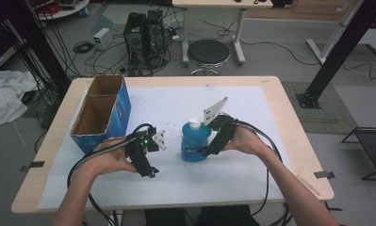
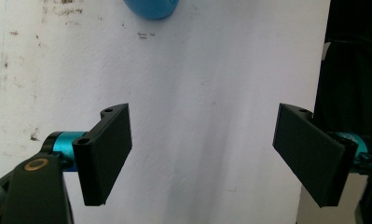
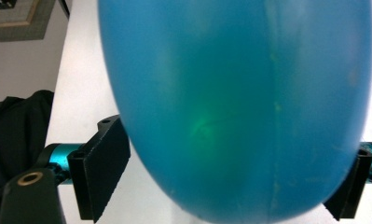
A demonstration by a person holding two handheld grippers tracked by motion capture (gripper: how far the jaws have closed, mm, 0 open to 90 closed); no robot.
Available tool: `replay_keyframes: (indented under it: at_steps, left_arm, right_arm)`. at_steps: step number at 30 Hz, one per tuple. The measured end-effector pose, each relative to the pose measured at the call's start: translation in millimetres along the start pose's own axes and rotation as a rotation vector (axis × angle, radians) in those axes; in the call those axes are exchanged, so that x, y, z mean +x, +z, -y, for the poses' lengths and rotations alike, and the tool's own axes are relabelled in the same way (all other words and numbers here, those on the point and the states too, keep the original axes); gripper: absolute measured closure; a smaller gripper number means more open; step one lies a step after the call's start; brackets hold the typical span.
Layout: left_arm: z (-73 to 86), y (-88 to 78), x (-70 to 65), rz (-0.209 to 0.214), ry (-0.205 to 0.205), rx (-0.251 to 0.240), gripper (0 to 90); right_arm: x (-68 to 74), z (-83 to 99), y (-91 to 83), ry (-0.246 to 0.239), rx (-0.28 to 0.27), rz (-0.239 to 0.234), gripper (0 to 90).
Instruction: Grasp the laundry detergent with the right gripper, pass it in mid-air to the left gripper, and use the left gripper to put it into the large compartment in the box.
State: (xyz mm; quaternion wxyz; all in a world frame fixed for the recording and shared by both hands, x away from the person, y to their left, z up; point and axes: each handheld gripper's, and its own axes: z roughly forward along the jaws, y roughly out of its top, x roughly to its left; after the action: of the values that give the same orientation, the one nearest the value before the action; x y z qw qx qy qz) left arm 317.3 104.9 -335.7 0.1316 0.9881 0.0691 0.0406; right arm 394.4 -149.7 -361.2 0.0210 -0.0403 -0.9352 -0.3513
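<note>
A blue bottle [image 1: 194, 141] with a white cap stands upright on the white sheet, near the table's middle. My right gripper [image 1: 205, 141] reaches it from the right, one jaw on each side of its body. In the right gripper view the bottle [image 3: 235, 107] bulges between the spread jaws of my right gripper [image 3: 235, 186], close to both; I see no squeeze. My left gripper [image 1: 155, 156] hovers left of the bottle, low over the sheet. In its own view my left gripper [image 2: 202, 154] stands open with bare sheet between the jaws, and the bottle's base [image 2: 151, 8] shows at the top edge.
An open blue cardboard box [image 1: 103, 113] with two compartments stands at the table's back left. A white sheet [image 1: 232, 169] covers most of the wooden table [image 1: 289, 122]. Beyond the far edge are a black stool [image 1: 208, 52], a computer tower and cables.
</note>
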Motion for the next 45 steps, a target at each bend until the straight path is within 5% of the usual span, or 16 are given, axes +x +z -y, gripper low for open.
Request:
replay_keyframes:
  at_steps: [17,18,20,21,30,31,32,36,41,45]
  left_arm:
    - [0.4,2.2,0.6,0.007,-0.005,0.004,19.6]
    - [0.9,4.2,-1.7,0.001,-0.042,-0.028,19.7]
    - [0.8,4.3,-1.7,-0.001,-0.041,-0.024,19.6]
    - [0.7,3.0,0.4,0.004,-0.008,0.003,19.6]
    - [0.9,3.8,0.1,-0.003,-0.016,-0.003,19.7]
    - [1.0,5.2,-1.4,-0.007,-0.04,-0.027,19.6]
    - [0.6,3.8,0.4,-0.007,-0.01,-0.002,19.6]
    - [0.3,3.9,0.9,-0.003,-0.002,0.005,19.6]
    - [1.1,5.0,-1.1,-0.003,-0.036,-0.02,19.6]
    - [1.2,3.7,0.1,-0.004,-0.014,-0.001,19.6]
  right_arm:
    - [1.1,-0.4,0.0,0.001,-0.001,-0.001,14.1]
    - [1.3,-0.4,0.3,0.005,0.001,0.0,14.1]
    - [0.8,-0.4,0.6,0.004,0.0,0.004,14.1]
    - [0.8,-0.4,0.4,0.011,0.002,0.002,14.2]
    - [1.6,-1.0,1.8,0.003,0.001,0.0,16.4]
    - [2.1,-1.1,2.3,0.006,0.0,0.002,16.5]
    - [2.3,-1.1,2.7,0.007,-0.003,0.003,16.7]
    - [1.5,-1.3,2.7,0.008,-0.007,0.004,16.8]
    - [1.2,-1.1,3.3,0.009,-0.016,0.005,20.3]
    - [1.0,-0.8,3.9,0.012,-0.016,0.002,20.4]
